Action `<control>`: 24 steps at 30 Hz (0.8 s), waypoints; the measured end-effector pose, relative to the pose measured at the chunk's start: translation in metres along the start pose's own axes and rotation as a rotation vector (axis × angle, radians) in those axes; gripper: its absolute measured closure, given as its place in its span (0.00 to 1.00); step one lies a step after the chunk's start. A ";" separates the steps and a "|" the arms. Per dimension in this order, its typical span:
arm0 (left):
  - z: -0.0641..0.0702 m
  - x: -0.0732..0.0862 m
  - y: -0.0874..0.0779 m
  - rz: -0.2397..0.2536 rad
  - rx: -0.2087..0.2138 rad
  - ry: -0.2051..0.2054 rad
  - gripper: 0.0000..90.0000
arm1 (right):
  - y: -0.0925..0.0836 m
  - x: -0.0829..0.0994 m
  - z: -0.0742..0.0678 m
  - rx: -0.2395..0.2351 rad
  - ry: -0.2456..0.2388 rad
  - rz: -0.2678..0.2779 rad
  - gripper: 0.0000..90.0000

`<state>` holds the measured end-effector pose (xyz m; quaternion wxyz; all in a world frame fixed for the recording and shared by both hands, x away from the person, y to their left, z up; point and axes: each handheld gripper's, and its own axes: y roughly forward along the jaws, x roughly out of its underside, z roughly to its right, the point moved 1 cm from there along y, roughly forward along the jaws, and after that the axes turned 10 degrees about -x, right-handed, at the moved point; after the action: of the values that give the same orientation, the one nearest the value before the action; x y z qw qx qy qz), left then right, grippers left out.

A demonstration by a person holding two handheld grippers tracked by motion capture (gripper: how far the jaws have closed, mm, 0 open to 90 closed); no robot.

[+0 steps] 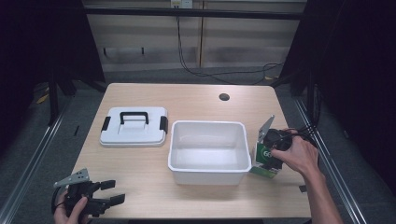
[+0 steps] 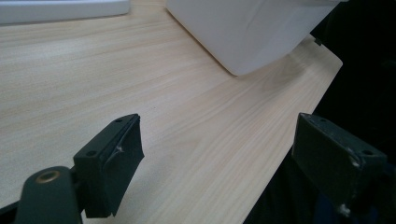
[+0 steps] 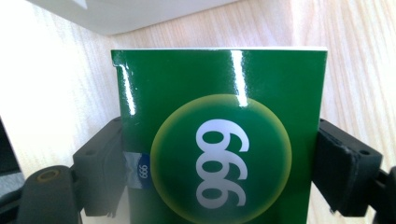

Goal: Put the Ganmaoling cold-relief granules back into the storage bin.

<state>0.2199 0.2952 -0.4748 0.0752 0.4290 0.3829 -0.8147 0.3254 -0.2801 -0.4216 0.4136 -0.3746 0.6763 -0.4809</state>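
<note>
A green box marked 999 in a yellow-green circle stands on the wooden table just right of the white bin. My right gripper comes down on it from above, a hand over it. In the right gripper view both black jaws press the sides of the green box, so the right gripper is shut on it. My left gripper lies open near the table's front left corner, held by a hand. The left gripper has bare table between its jaws.
The white lid with a black handle and clips lies flat left of the bin. The white bin and the lid's edge stand beyond the left jaws. A round cable hole sits at the table's back right.
</note>
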 end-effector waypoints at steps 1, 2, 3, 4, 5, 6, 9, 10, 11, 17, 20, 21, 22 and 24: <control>0.000 0.000 0.000 0.000 0.000 0.000 0.18 | 0.000 0.000 0.000 0.000 0.000 0.000 0.17; 0.000 0.000 0.000 0.000 0.000 -0.002 0.18 | -0.003 0.004 -0.001 0.005 0.006 0.016 0.17; 0.000 0.000 0.000 0.000 0.000 -0.002 0.18 | -0.003 0.004 -0.001 0.005 0.006 0.016 0.17; 0.000 0.001 0.000 0.003 -0.002 -0.005 0.18 | -0.005 0.008 -0.003 0.010 0.016 0.035 0.17; 0.000 0.001 -0.001 0.005 -0.001 -0.009 0.18 | -0.007 0.009 -0.004 0.013 0.027 0.041 0.18; 0.000 0.001 -0.001 0.005 -0.001 -0.009 0.18 | -0.009 0.012 -0.005 0.018 0.034 0.049 0.18; 0.000 0.001 -0.001 0.003 -0.004 -0.011 0.18 | -0.014 0.017 -0.006 0.031 0.043 0.081 0.18; 0.000 0.001 0.000 0.002 -0.004 -0.004 0.18 | -0.019 0.022 -0.006 0.042 0.054 0.118 0.18; 0.000 0.001 0.000 0.002 -0.004 -0.004 0.18 | -0.021 0.024 -0.007 0.046 0.059 0.136 0.18; 0.000 0.001 0.000 0.000 -0.007 -0.005 0.18 | -0.026 0.030 -0.010 0.074 0.076 0.196 0.18; 0.000 0.001 0.000 0.001 -0.006 -0.004 0.18 | -0.027 0.031 -0.010 0.073 0.081 0.191 0.18; 0.000 0.001 -0.001 0.002 -0.005 -0.005 0.18 | -0.027 0.031 -0.010 0.073 0.081 0.191 0.18; 0.000 0.001 -0.001 0.004 -0.004 -0.009 0.18 | -0.028 0.031 -0.010 0.071 0.083 0.200 0.18; 0.000 0.001 -0.001 0.003 -0.002 -0.008 0.18 | -0.029 0.033 -0.011 0.066 0.080 0.223 0.18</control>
<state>0.2187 0.2959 -0.4750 0.0783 0.4264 0.3826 -0.8159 0.3062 -0.3142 -0.3983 0.4494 -0.2634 0.7135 -0.4685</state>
